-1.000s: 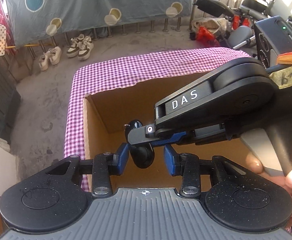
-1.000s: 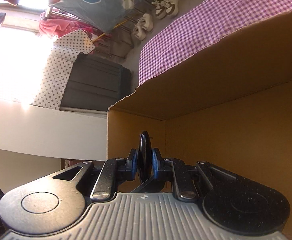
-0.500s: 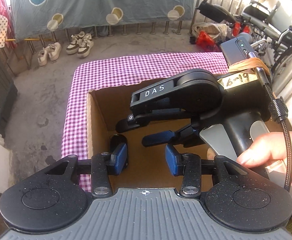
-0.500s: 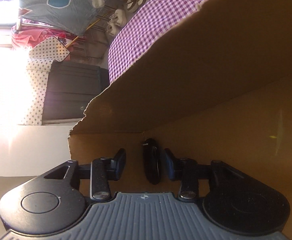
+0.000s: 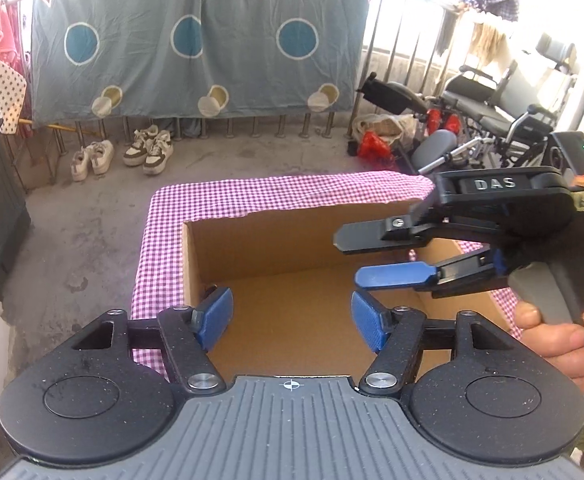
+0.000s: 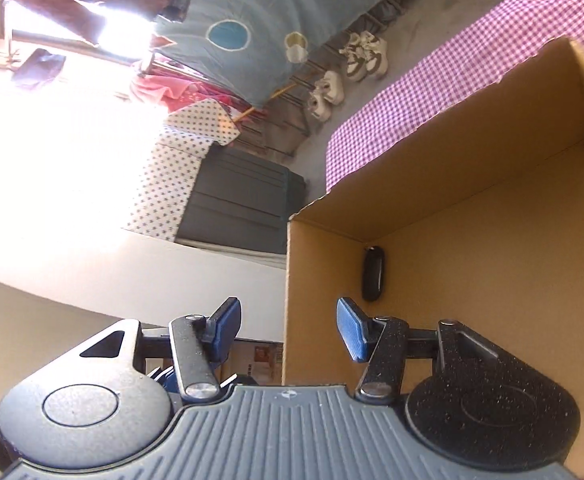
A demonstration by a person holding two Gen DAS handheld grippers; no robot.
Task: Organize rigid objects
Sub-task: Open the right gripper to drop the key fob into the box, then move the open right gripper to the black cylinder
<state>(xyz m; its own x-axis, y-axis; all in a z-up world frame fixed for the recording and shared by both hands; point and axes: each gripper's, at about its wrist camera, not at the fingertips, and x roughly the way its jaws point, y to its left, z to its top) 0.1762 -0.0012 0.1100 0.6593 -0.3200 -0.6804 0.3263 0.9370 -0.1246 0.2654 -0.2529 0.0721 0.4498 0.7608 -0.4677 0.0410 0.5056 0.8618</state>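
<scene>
Left wrist view: the left gripper [image 5: 292, 314], fingers just spread and empty, hovers over the cardboard box [image 5: 292, 240]; the right gripper [image 5: 388, 256] is released too.

Right wrist view: the black object [image 6: 373, 273] lies in the box's corner, clear of the fingers [image 6: 350, 328].

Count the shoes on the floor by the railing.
4: two pairs below the hanging blue sheet. The paler pair is to the left, the brown-trimmed pair to its right. More may be hidden behind the sheet.
</scene>
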